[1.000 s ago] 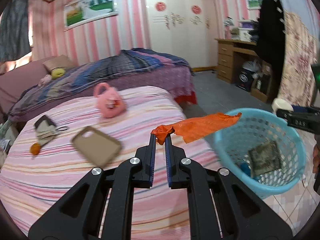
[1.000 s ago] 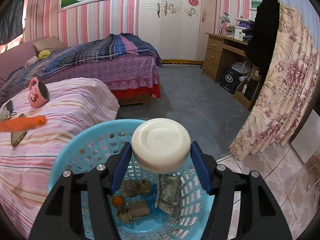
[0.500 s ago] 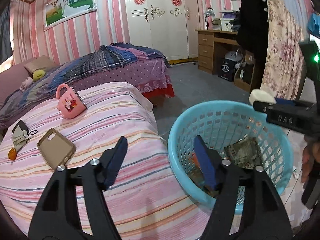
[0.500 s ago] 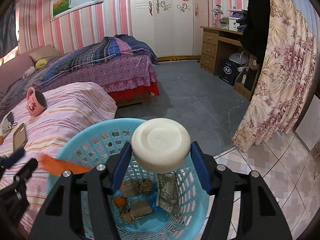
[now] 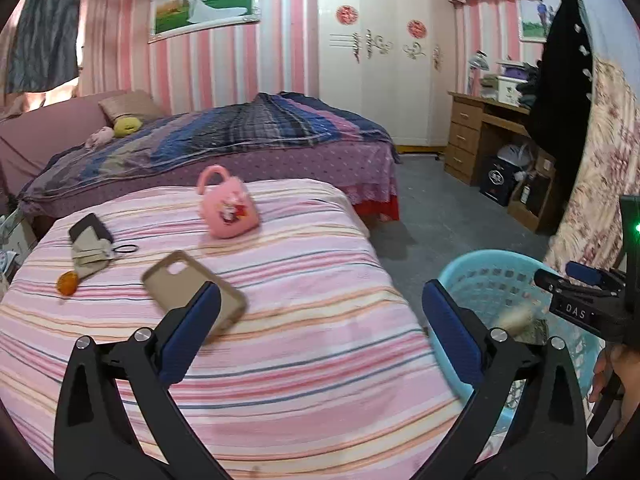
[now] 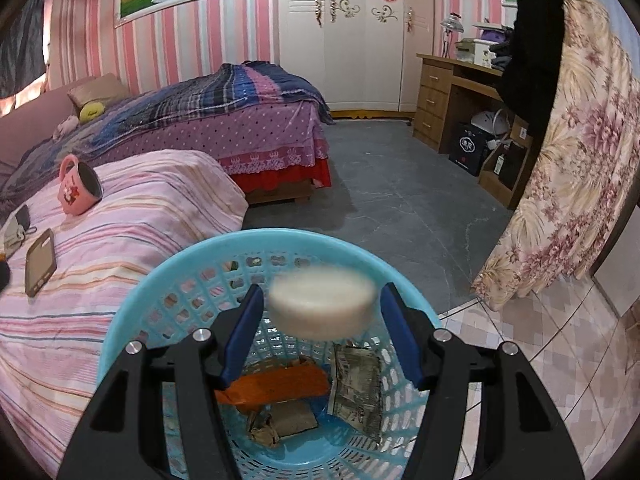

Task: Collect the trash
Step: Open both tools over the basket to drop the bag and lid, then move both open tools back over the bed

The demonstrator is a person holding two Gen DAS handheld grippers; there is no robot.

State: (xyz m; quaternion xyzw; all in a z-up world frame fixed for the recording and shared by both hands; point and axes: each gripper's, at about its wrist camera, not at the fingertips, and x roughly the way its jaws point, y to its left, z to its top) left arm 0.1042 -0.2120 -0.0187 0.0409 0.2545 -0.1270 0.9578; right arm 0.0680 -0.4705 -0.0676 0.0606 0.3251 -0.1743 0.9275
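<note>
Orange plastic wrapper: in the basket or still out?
In. The orange plastic wrapper lies at the bottom of the light-blue plastic basket, among other scraps.

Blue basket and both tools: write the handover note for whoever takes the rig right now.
Left tool: open, empty, jaws just opened, over the striped bed.
Right tool: over the blue basket; white disc blurred between its pads, seemingly dropping, grip unclear.
Done: orange wrapper lies in the basket with other scraps.
Left: orange bit and beige wad on the bed.
</note>
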